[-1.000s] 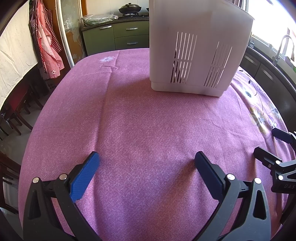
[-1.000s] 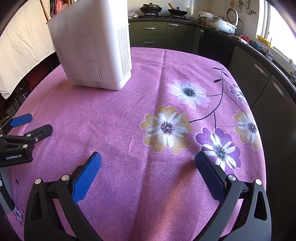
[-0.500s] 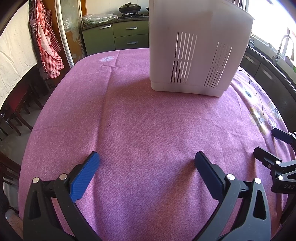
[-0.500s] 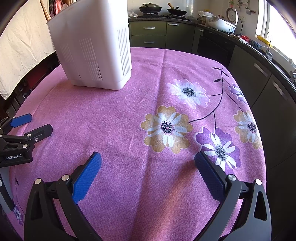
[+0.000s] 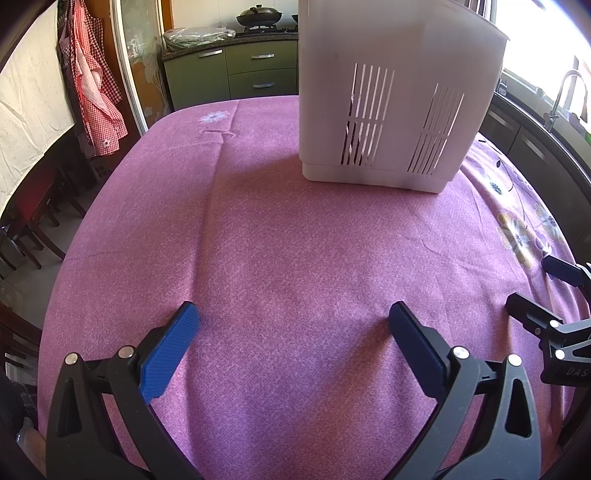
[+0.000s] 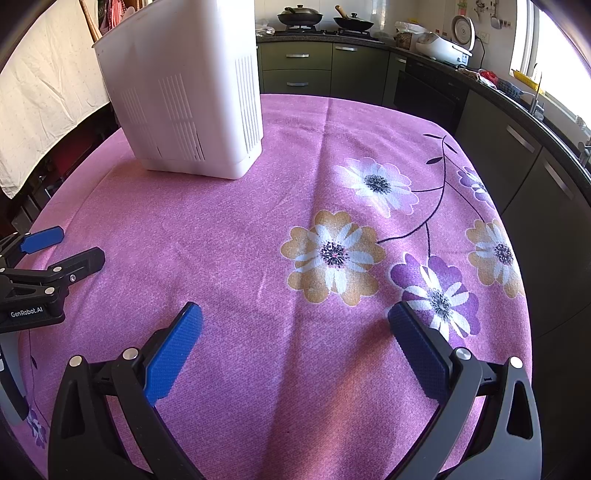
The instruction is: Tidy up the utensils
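A tall white slotted plastic utensil holder (image 5: 395,96) stands upright at the far side of the table; it also shows in the right wrist view (image 6: 184,92). Wooden handles (image 6: 88,24) stick out of its top. My left gripper (image 5: 293,339) is open and empty above the pink tablecloth, near the front edge. My right gripper (image 6: 295,339) is open and empty, to the right of the left one. Each gripper shows in the other's view: the right (image 5: 546,291) and the left (image 6: 55,247). No loose utensils show on the table.
The round table has a pink flowered cloth (image 6: 332,254). Dark chairs (image 5: 26,221) stand at the left. Green kitchen cabinets (image 6: 321,70) with pans on a stove run behind, and a counter with a sink tap (image 5: 565,92) runs along the right.
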